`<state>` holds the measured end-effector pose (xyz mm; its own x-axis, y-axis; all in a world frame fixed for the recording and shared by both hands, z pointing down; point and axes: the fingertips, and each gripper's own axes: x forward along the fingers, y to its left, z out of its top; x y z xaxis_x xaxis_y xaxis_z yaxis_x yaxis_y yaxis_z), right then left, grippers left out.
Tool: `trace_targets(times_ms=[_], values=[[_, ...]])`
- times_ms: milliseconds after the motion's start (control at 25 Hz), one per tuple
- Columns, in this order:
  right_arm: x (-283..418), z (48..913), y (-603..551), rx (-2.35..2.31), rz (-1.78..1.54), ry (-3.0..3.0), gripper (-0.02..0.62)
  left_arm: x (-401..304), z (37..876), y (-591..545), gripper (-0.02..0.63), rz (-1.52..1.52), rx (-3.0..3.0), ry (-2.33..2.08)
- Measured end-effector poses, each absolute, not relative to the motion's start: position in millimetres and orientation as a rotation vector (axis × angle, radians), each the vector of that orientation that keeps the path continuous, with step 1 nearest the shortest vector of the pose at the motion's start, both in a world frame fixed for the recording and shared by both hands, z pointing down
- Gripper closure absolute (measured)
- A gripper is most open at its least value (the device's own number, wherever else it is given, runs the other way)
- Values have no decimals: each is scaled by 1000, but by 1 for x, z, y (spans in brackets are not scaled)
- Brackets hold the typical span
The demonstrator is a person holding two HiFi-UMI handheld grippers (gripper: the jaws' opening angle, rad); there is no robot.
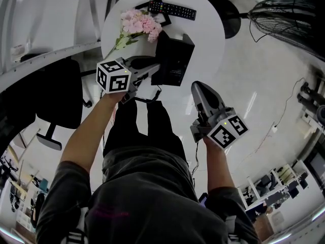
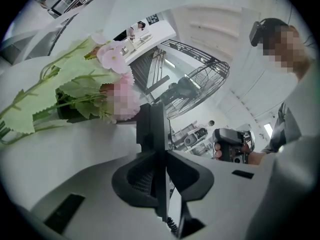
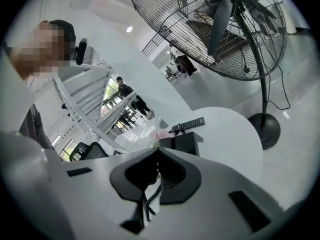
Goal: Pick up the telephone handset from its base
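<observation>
While pointing far and slightly downward over the near-left rim of the round white surface (image 1: 213, 34), grips the telephone handset (image 2: 151, 124) in the left hand-held gripper (image 2: 161, 154), pressing a pad onto each flat side of the black slab. Meets the handset straight ahead of those jaws, against the left side of the black base (image 1: 177, 60), with its long axis apparently running near to far and standing upright in the left gripper view. Reaches with the left forearm stretched out, marker cube turned up toward the head camera. Holds the right hand-held gripper (image 3: 157, 149) well back and right of the base, jaws together on nothing, aimed at the phone. Lets the coiled cord (image 3: 152, 195) hang off the near edge. Shows pink flowers (image 1: 141, 23) and a remote control (image 1: 171, 9) farther off. Seemingly not yet raised from the base; probably calls for a straight upward lift, minding the cord.
</observation>
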<state>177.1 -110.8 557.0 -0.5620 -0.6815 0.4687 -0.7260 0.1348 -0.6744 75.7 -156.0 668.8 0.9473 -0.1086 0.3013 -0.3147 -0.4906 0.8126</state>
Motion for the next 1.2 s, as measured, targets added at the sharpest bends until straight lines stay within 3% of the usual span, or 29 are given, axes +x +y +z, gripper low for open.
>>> trace_targets(times_ms=[520, 1200], values=[[172, 529, -117, 1497, 1386, -2385, 580, 59, 621, -161, 528, 211, 2158, -311], [163, 446, -118, 1606, 1205, -2511, 580, 12, 468, -158, 528, 47, 2326, -341]])
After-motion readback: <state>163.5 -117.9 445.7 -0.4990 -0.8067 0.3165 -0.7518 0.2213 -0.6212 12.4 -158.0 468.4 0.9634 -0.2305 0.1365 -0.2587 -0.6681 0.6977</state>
